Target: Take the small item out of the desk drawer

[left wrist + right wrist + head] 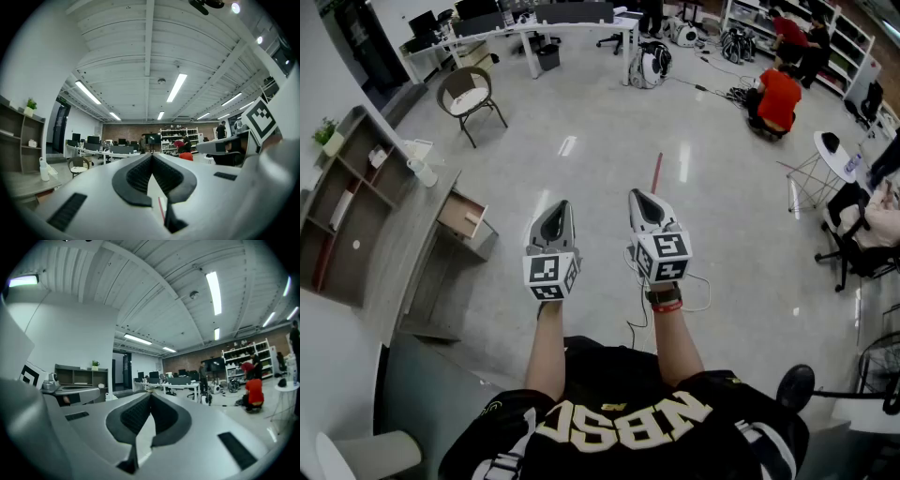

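Observation:
The grey desk (411,246) stands at the left, and its wooden drawer (464,216) is pulled open toward the floor. I cannot make out any item inside it. My left gripper (555,212) and right gripper (643,199) are held side by side over the bare floor, to the right of the drawer and well apart from it. Both point away from me. In the left gripper view the jaws (151,157) meet at their tips with nothing between them. The right gripper (150,396) is shut and empty too.
A shelf unit (345,206) with a small plant sits on the desk, with a white bottle (422,172) beside it. A chair (470,94) stands beyond the desk. People in red (779,96) crouch at the far right, near a white round table (832,155) and an office chair (855,246).

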Motion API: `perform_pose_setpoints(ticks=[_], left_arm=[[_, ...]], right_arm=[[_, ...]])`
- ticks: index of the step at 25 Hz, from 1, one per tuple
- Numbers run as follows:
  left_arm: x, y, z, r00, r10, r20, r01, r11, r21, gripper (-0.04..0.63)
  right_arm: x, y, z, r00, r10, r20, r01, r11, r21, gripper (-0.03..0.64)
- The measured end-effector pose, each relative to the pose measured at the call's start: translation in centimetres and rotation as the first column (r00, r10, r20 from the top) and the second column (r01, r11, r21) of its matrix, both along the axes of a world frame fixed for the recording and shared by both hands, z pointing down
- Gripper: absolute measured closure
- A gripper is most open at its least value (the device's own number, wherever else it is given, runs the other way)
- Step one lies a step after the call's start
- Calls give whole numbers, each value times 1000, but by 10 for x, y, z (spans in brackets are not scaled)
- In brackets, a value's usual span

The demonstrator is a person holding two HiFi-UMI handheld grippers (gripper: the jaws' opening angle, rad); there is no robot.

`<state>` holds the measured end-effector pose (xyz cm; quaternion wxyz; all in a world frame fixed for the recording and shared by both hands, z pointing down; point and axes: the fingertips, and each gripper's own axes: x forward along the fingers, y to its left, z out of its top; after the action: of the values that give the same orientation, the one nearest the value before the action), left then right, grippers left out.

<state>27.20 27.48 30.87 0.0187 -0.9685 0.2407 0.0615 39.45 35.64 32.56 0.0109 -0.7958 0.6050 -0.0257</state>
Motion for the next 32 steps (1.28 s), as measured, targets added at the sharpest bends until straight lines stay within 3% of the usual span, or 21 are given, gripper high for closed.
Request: perform_pose_setpoints(ticks=[6, 15, 21, 27, 32], left_arm=[[-33, -73, 15, 999, -43, 8, 44, 998, -34, 581], [-102, -226, -4, 988, -153, -22, 152, 988, -28, 581], [-176, -311, 7, 964, -266, -11, 265, 963, -52, 580], [-254, -373, 23, 924, -383, 4, 382, 922, -65, 580], [-304, -403, 43, 908, -412, 75, 418, 905, -85, 580]], right_arm=[[-38, -78, 16, 997, -78, 24, 79, 997, -25, 609], [-113, -249, -6, 971, -237, 18, 237, 971, -18, 609], [-194, -347, 4, 925, -380, 28, 381, 923, -56, 609], [-265, -423, 23, 871, -489, 51, 491, 866, -89, 609], [-318, -471, 35, 830, -554, 69, 558, 824, -96, 609]])
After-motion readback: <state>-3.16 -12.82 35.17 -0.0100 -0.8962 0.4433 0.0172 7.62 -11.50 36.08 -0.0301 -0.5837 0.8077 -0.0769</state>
